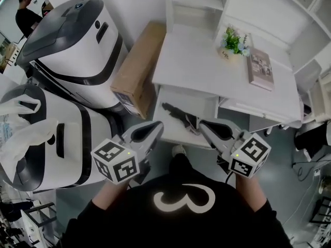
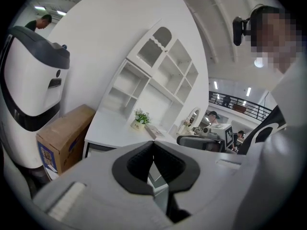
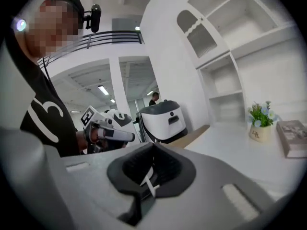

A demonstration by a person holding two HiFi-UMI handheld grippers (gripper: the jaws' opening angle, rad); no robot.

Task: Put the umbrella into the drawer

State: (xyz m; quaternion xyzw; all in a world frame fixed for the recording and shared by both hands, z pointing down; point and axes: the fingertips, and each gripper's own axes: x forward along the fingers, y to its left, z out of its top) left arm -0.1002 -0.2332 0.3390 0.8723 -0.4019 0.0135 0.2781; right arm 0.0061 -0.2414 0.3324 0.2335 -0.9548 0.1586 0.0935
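Umbrella first: I see it only from the head view, a dark folded umbrella (image 1: 177, 114) lying inside the pulled-out white drawer (image 1: 164, 128) under the desk top (image 1: 207, 71).

Both claws hover in front of that drawer, apart from it. The left gripper (image 1: 153, 130) and the right gripper (image 1: 207, 127) sit on either side of the umbrella's end without touching it.

From the left gripper view I read the left gripper (image 2: 153, 145) as fully closed, its dark pads meeting with nothing between them. The right gripper view shows the same for the right gripper (image 3: 152, 147): jaws pressed together, empty.

The left gripper view looks past its tips to the cardboard box (image 2: 64, 135) leaning by the desk, the potted plant (image 2: 140, 119) and the white shelf unit (image 2: 158, 75). It also catches the other claw off to the side.

The right gripper view looks the opposite way along the desk. It shows the plant, the book (image 3: 293, 138) beside it, a white-and-grey machine (image 3: 163, 119) and a person (image 3: 154, 98) standing behind that machine. From the head view I see two such machines stacked at the left, with the box wedged between them and the desk.
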